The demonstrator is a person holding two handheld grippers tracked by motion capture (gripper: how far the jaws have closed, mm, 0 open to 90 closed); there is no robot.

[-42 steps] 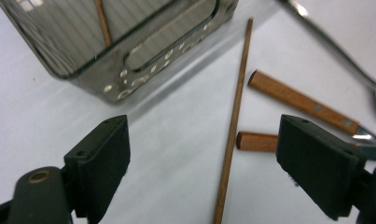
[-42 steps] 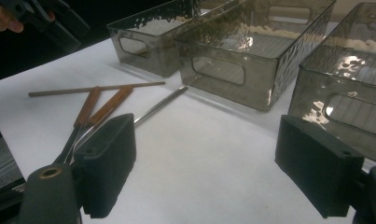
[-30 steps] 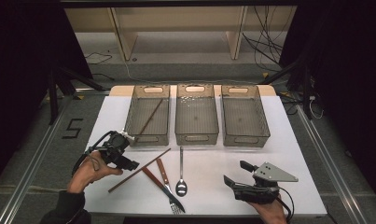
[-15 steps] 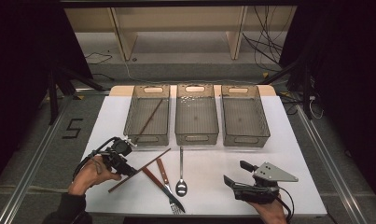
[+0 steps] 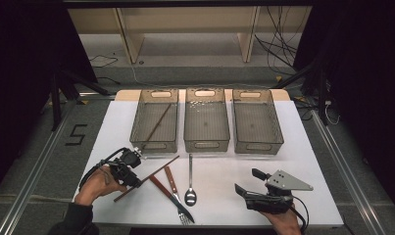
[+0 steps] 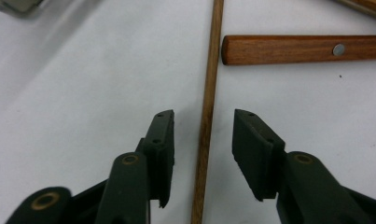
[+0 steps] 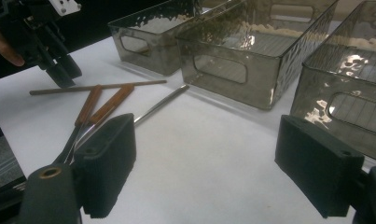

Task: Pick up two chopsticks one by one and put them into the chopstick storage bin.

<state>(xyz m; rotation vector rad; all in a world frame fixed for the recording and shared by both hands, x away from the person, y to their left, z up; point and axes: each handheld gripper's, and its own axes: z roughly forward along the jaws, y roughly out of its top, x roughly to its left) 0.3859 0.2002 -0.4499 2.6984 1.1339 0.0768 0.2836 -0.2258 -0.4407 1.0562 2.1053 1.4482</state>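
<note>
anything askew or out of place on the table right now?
Nothing damaged or spilled. One chopstick lies in the left bin, while its mate, the loose chopstick, lies slantwise on the table between the jaws of the left gripper, which have just been closing without touching it. Fork, knife and spoon lie loosely fanned beside it.

You have three smoky clear bins side by side at the table's far edge: the left bin (image 5: 155, 121) holds a thin brown stick (image 5: 156, 126), the middle bin (image 5: 206, 120) and right bin (image 5: 256, 121) look bare. Nearer you lie a wooden-handled knife (image 5: 161, 191), a wooden-handled fork (image 5: 175, 192) and a steel spoon (image 5: 190, 183) on the white tabletop (image 5: 312, 161).
</note>
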